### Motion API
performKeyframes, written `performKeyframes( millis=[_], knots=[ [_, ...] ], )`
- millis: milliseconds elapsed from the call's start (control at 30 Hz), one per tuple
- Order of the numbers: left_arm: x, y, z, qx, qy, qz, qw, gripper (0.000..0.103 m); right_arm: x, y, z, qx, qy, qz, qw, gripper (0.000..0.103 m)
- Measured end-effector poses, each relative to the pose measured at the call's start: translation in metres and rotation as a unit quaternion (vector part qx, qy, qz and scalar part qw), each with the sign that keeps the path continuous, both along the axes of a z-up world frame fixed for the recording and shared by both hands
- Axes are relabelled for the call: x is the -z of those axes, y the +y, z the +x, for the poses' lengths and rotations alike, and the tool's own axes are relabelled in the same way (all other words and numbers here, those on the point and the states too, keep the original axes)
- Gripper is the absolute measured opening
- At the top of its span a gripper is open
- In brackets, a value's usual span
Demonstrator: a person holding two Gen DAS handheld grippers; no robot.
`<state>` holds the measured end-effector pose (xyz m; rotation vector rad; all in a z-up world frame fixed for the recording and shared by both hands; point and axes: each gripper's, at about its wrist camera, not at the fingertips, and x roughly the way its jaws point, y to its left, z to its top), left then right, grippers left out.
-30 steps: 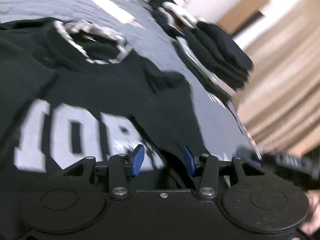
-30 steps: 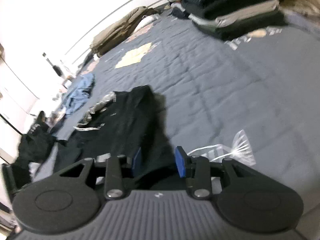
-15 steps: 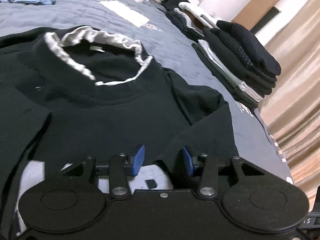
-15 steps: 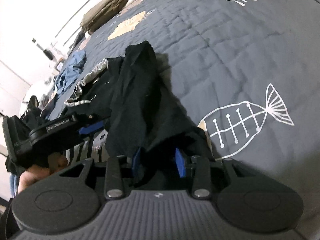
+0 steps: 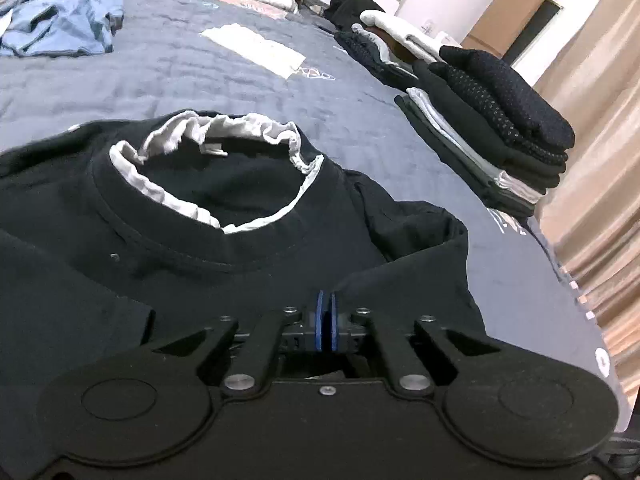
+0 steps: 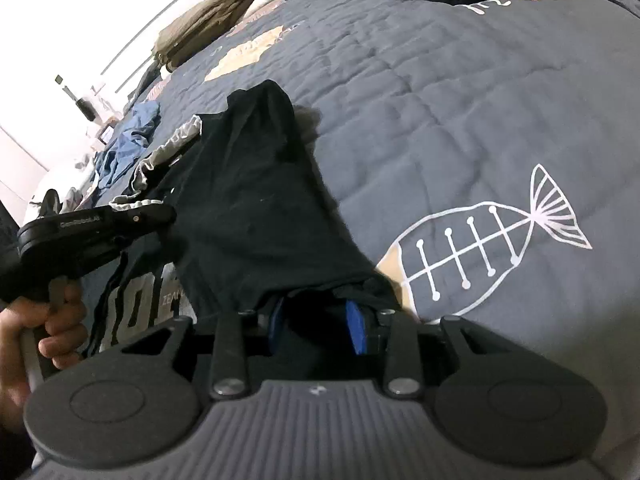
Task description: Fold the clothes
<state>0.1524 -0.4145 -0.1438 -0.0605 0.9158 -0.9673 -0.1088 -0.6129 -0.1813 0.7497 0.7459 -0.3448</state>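
Note:
A black T-shirt [image 5: 224, 248] with a grey-white neck lining and white lettering lies on the grey-blue quilt [image 5: 168, 76]. My left gripper [image 5: 325, 322] is shut, its blue pads pinching the shirt's fabric near the right shoulder. It also shows in the right wrist view [image 6: 96, 232], held by a hand. My right gripper [image 6: 318, 324] is open, its blue pads either side of the shirt's folded side [image 6: 260, 208], fabric draped over them.
A stack of folded dark clothes [image 5: 492, 128] sits at the bed's right edge. A crumpled blue garment [image 5: 60, 24] lies far left. Brown bedding [image 6: 216, 24] lies at the back. A fish-skeleton print [image 6: 480, 248] marks the quilt. Beige curtain [image 5: 600, 184] hangs right.
My left gripper has closed on the shirt fabric near the shoulder. My right gripper has moved lower and closer into the shirt's side, still open.

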Motion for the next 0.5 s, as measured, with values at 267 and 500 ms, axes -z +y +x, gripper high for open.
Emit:
performKeyframes(
  millis=[267, 500],
  knots=[
    [-0.034, -0.024, -0.008, 0.032, -0.038, -0.023, 0.9985, 0.046, -0.003, -0.01, -0.005, 0.022, -0.011, 0.048, 0.999, 0.037],
    [-0.045, -0.095, -0.029, 0.097, -0.065, -0.001, 0.9931, 0.055, 0.0, -0.014, -0.007, 0.04, -0.021, 0.076, 0.996, 0.037]
  ],
)
